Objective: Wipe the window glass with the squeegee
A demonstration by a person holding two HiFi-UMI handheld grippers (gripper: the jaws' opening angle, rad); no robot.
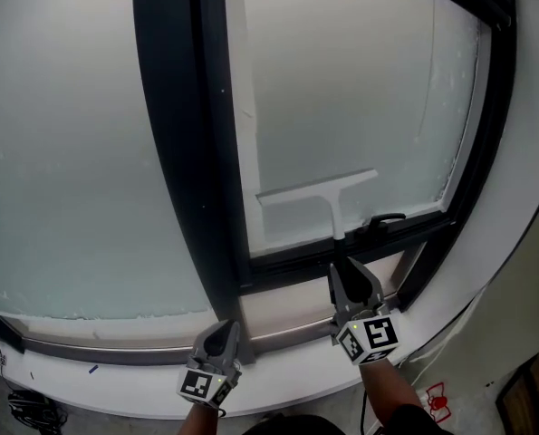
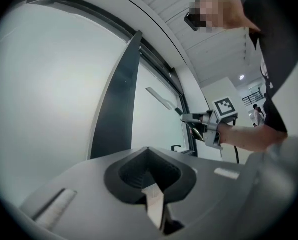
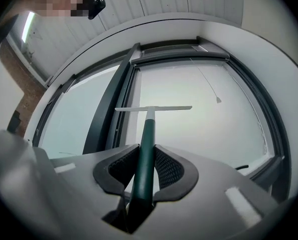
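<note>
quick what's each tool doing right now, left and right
Left tool: shut, nothing in it.
Right tool: shut on the handle of the squeegee.

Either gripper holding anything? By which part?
Right gripper clamps the squeegee by its dark green handle; left gripper is shut on nothing.

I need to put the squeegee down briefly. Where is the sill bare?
Bare white sill between the left hand-held gripper and the right hand-held gripper holding the squeegee, also left of the left one. Tight around the window handle.
</note>
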